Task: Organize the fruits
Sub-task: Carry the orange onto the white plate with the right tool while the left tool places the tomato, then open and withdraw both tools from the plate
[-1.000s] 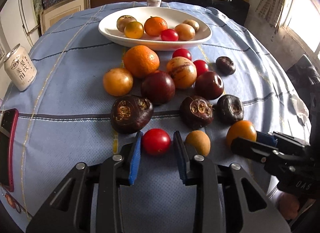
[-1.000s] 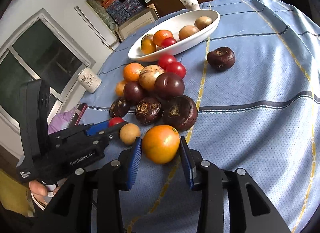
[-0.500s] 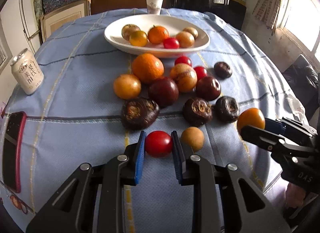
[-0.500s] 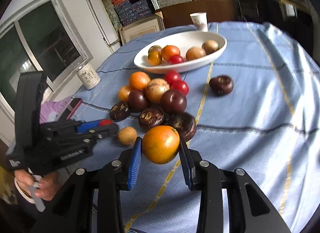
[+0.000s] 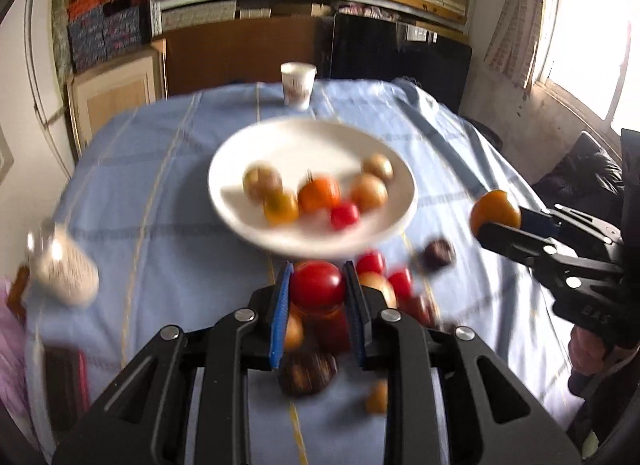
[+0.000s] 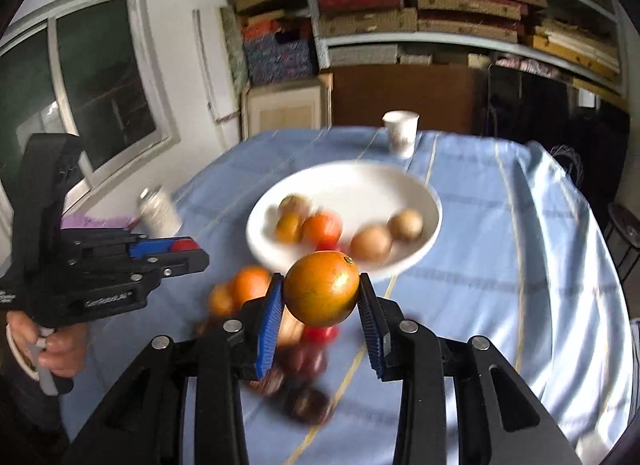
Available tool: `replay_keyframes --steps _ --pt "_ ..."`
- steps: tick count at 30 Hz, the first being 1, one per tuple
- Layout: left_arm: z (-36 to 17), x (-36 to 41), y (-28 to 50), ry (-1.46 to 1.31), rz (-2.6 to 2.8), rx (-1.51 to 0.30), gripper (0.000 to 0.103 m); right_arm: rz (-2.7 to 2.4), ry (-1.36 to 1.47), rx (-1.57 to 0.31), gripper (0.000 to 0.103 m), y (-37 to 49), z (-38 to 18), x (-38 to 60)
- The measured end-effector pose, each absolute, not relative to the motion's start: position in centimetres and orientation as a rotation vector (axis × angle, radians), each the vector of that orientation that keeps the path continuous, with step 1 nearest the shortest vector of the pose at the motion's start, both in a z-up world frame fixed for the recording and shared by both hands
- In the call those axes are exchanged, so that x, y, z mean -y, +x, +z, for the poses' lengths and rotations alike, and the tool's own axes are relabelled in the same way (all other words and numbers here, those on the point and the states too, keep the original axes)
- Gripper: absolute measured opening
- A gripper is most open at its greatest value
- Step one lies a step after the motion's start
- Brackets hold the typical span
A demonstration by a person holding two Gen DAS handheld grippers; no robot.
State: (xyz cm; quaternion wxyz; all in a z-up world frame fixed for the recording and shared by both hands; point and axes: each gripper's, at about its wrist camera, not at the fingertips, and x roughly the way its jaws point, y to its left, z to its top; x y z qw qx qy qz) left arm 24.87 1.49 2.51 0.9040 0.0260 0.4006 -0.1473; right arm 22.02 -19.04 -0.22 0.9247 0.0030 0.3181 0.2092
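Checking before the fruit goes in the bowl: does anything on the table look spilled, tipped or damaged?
Nothing stands out. The white bowl, paper cup and can stand upright on the blue cloth, with no spill visible. Motion blur hides the loose fruit's condition.

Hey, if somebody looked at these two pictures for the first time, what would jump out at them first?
Probably the two fruits clamped in mid-air above the blue tablecloth: a red tomato in the left gripper and an orange fruit in the right gripper. Just beyond them sits a white bowl with several fruits inside, with more loose fruit blurred on the cloth in front.
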Motion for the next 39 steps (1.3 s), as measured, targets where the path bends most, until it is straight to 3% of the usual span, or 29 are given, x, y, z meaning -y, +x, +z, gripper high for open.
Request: replay_keyframes --steps 7,13,21,23,24,25,29,36,39 --pt "3.7 0.2 34.5 0.074 -0.291 -0.829 0.025 0.361 -0.032 -0.659 0.037 31.7 -0.9 17.6" --pt "-0.3 1.1 43.2 0.043 -0.222 -0.957 0.025 0.346 -0.046 -0.787 0.037 38.4 -4.1 15.9" --pt "-4.1 1.3 46.8 0.037 -0.196 -1.025 0.026 0.335 -0.076 -0.846 0.037 40.9 -6.5 14.5" --pt "-4.5 1.3 46.9 0.046 -0.183 -1.027 0.035 0.343 -0.084 -0.848 0.038 40.9 -6.6 14.3" --pt "-4.5 1.3 46.9 0.056 -0.170 -1.020 0.053 0.341 -0.089 -0.848 0.038 40.9 -6.6 14.2" --pt "-4.4 1.2 46.7 0.063 -0.159 -1.005 0.066 0.336 -0.095 -0.847 0.038 40.7 -6.6 14.1" --pt "-2.8 1.4 45.0 0.095 -0.157 -0.951 0.070 0.327 -0.109 -0.810 0.049 39.4 -5.7 14.3" --pt "0.6 0.6 39.7 0.073 -0.150 -0.856 0.090 0.330 -0.134 -0.727 0.051 35.4 -3.0 14.8" --pt "1.6 0.1 36.8 0.064 -0.151 -0.818 0.093 0.331 -0.130 -0.689 0.051 32.8 -2.0 15.3"
